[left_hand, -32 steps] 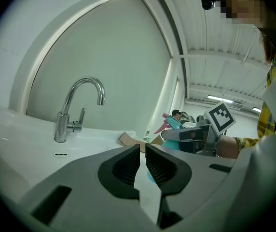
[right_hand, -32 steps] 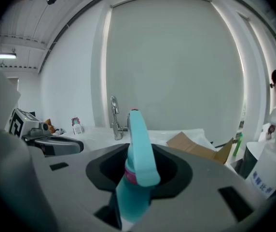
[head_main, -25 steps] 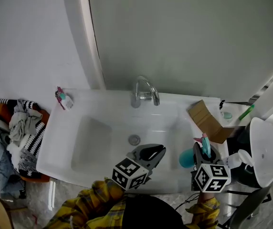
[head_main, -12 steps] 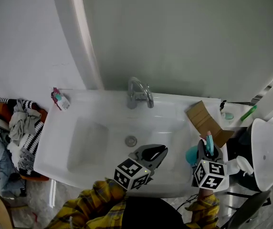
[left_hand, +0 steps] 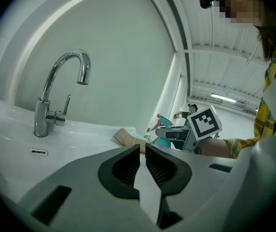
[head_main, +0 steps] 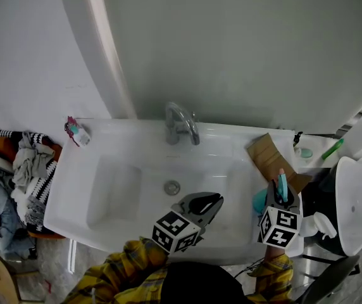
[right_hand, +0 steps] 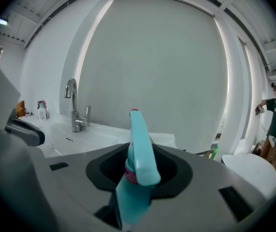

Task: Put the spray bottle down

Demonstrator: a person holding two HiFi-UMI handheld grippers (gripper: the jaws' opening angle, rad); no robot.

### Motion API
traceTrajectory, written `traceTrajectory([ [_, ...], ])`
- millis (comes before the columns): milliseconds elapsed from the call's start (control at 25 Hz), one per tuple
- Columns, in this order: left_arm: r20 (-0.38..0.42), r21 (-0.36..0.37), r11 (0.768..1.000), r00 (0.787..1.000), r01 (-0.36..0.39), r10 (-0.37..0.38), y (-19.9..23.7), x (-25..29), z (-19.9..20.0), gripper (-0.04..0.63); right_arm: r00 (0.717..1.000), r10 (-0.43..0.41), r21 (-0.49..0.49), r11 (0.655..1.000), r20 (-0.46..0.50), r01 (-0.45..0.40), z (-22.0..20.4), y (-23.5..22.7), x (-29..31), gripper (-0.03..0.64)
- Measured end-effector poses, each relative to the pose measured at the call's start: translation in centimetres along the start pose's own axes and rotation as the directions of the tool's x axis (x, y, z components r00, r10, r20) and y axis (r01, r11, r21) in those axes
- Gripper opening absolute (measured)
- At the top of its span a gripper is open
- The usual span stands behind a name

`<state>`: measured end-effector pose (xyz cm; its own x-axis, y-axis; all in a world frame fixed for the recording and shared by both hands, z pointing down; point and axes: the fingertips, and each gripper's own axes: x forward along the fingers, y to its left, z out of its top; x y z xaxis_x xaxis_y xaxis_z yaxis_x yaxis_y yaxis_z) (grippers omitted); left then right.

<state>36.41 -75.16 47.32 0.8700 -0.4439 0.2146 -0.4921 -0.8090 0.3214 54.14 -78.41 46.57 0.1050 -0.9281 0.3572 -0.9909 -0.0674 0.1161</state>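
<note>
A teal spray bottle (head_main: 261, 201) with a pink-tipped nozzle is held over the right end of the white sink (head_main: 105, 233), close to the rim. My right gripper (head_main: 276, 198) is shut on it. In the right gripper view the bottle's trigger head (right_hand: 140, 149) stands up between the jaws of the right gripper (right_hand: 138, 161). The left gripper view shows the bottle (left_hand: 164, 124) off to the right. My left gripper (head_main: 209, 201) hovers over the basin's front right part, its jaws together with nothing between them (left_hand: 142, 151).
A chrome faucet (head_main: 180, 124) stands at the sink's back. A piece of cardboard (head_main: 268, 156) lies on the right rim beside the bottle. A small soap bottle (head_main: 74, 132) sits at the back left corner. A white round lid (head_main: 357, 201) is at the right, and clothes (head_main: 26, 170) are piled at the left.
My right gripper has carried the spray bottle to the right and farther back, up to the cardboard on the sink's right rim. The left gripper has drifted slightly right.
</note>
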Motion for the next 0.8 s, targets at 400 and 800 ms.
traceTrajectory([
  [400, -0.001, 0.003, 1.000, 1.000, -0.008, 0.008, 0.29, 0.09, 0.04, 0.035, 1.000, -0.021, 0.014, 1.000, -0.007, 0.021, -0.05, -0.70, 0.51, 0.124],
  [800, 0.001, 0.009, 1.000, 1.000, 0.001, -0.001, 0.31, -0.59, 0.24, 0.037, 1.000, -0.021, 0.029, 0.999, -0.020, 0.022, -0.15, -0.49, 0.08, 0.161],
])
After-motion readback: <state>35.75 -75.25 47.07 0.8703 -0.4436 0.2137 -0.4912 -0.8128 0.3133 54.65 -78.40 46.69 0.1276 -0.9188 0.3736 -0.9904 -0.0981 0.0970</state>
